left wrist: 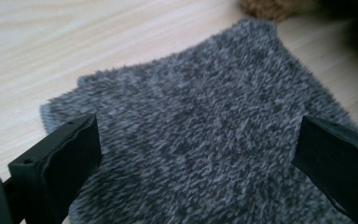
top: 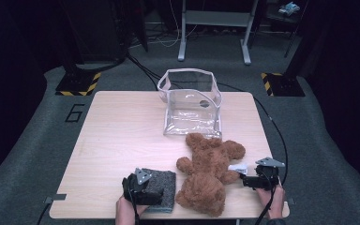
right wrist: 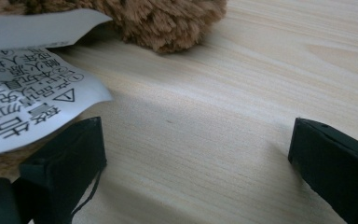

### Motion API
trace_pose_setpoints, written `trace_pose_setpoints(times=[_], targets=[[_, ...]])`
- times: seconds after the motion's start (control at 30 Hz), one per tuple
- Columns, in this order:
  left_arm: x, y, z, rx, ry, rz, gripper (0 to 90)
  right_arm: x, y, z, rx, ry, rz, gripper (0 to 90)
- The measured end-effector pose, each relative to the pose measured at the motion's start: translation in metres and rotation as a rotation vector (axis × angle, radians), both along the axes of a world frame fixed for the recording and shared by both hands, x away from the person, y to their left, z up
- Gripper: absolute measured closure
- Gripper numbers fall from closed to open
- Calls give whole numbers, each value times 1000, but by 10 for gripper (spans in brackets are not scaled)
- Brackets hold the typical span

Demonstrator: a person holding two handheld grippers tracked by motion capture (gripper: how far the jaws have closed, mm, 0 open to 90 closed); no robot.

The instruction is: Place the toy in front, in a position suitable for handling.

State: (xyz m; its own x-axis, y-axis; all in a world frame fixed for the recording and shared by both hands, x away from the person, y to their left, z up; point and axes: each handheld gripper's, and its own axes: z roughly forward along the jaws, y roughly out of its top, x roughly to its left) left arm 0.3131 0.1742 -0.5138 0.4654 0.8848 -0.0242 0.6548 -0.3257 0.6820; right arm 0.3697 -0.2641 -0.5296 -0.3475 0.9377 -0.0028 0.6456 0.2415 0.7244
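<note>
A brown teddy bear (top: 208,173) lies on its back on the wooden table (top: 122,136), with a white printed label (top: 237,168) at its side. A grey fuzzy cloth (top: 161,187) lies folded left of the bear. My left gripper (top: 143,190) hovers over the near part of the cloth (left wrist: 191,140), jaws wide apart with nothing between them. My right gripper (top: 251,180) sits low at the bear's right side, open. In the right gripper view the label (right wrist: 28,93) lies over its left jaw and the bear's fur (right wrist: 158,21) is just ahead.
A clear plastic bag (top: 191,103) stands open at the table's far middle. Black cables (top: 272,126) run off the right edge. Bare wood (top: 117,126) spreads left of the bag. A frame's legs (top: 214,28) stand on the floor beyond.
</note>
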Motion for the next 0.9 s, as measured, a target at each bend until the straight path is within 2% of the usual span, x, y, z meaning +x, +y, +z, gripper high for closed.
trace_pose_setpoints(times=[0.1, 0.17, 0.27, 0.4, 0.63, 0.77, 0.8, 0.83, 0.9], targets=[[0, -2, -9, 15, 0, 7, 40, 0, 0, 0, 0, -1, 1, 33], [-1, -4, -9, 36, -12, 4, 45, 0, 0, 0, 2, 1, 0, 32], [-1, -4, -10, 35, -11, 9, 51, 0, 0, 0, 2, 1, 0, 33], [0, -6, -9, 45, 5, 14, 64, 0, 0, 0, 0, 1, 3, 33], [-2, -7, -10, 38, -3, 39, 67, 0, 0, 0, 3, 0, 1, 34], [-2, -8, -4, 61, 7, 35, 65, 0, -1, 0, 3, -1, 2, 36], [-4, -8, 0, 42, -7, 43, 67, 0, -1, 0, 2, -2, 3, 36], [-8, -8, 7, 29, -38, 48, 80, 0, -1, 0, 3, -2, 3, 36], [-13, -9, 13, -4, -51, 34, 134, 1, -1, 0, 2, -1, 4, 37]])
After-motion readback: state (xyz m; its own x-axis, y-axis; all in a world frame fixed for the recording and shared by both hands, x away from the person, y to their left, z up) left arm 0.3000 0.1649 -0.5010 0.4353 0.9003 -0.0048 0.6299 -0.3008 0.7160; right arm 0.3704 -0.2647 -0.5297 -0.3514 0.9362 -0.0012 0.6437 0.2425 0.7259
